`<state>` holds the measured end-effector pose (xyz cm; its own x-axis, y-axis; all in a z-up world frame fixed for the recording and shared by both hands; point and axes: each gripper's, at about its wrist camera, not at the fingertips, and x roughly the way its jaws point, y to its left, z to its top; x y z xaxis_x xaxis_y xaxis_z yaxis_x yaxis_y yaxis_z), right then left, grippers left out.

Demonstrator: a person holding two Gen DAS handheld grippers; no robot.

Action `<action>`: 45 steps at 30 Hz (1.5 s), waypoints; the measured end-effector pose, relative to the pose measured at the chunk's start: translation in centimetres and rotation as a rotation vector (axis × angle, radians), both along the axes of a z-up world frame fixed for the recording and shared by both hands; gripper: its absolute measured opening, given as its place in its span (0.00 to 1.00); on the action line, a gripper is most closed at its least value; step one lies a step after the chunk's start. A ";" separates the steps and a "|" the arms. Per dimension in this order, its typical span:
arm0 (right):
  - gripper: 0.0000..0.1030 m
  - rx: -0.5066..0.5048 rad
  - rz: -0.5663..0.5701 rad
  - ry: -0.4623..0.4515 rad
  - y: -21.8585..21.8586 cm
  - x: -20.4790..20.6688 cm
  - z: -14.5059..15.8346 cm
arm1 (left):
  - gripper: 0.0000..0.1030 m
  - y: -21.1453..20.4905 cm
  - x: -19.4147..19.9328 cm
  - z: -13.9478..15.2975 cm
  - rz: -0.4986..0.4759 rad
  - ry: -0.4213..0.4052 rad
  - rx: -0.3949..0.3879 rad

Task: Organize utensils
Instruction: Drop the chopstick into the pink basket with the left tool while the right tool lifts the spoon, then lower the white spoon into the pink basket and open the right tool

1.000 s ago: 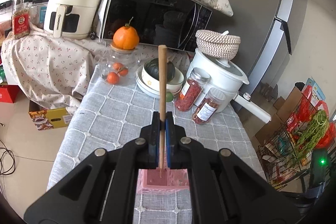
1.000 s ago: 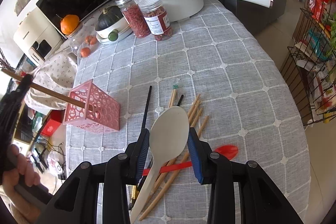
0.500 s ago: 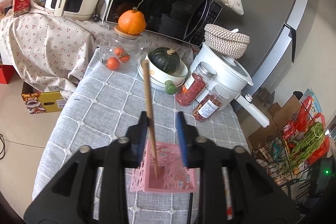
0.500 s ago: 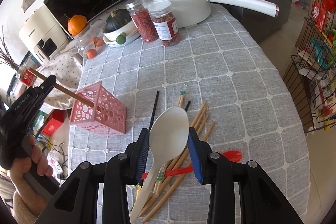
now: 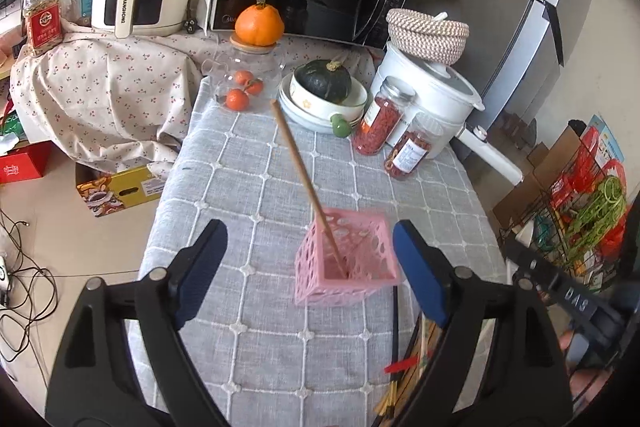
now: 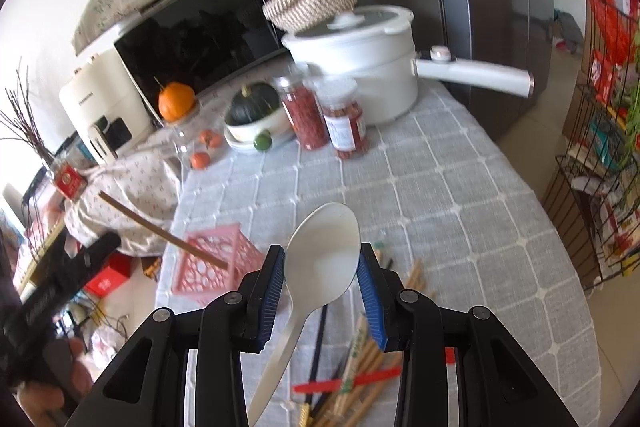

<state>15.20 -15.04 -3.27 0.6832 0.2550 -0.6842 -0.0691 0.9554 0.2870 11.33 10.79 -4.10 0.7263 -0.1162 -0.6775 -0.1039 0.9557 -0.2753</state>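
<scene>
My left gripper (image 5: 308, 263) has let go and now stands wide open, so the wooden chopstick (image 5: 306, 183) leans on its own inside the pink perforated plastic basket (image 5: 346, 263). My right gripper (image 6: 322, 275) has lifted, clamped on the white plastic spoon (image 6: 322, 259); I judge it goes into the basket next.

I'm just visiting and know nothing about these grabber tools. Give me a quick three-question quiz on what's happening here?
1. True or false: the left gripper is clamped on the wooden chopstick.
2. What does the right gripper hold? A) white spoon B) red spoon C) black chopstick
3. Fill in: the wooden chopstick leans inside the pink ____.

Key
1. False: its jaws are wide open.
2. A, the white spoon.
3. basket.
</scene>
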 end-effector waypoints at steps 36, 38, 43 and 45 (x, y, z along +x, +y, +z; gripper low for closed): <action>0.65 -0.128 -0.075 -0.321 11.7 3.8 -2.4 | 0.86 3.2 -2.2 -2.7 0.024 0.252 0.178; 0.68 -0.113 -0.061 -0.305 11.1 3.5 -1.6 | 0.86 2.8 -2.4 -2.7 0.016 0.248 0.177; 0.78 -0.096 -0.021 -0.264 8.6 2.4 0.8 | 0.86 2.1 -3.0 -1.8 0.002 0.216 0.175; 0.78 -0.105 -0.007 -0.250 7.4 1.7 1.7 | 0.86 1.8 -3.2 -1.5 0.010 0.201 0.173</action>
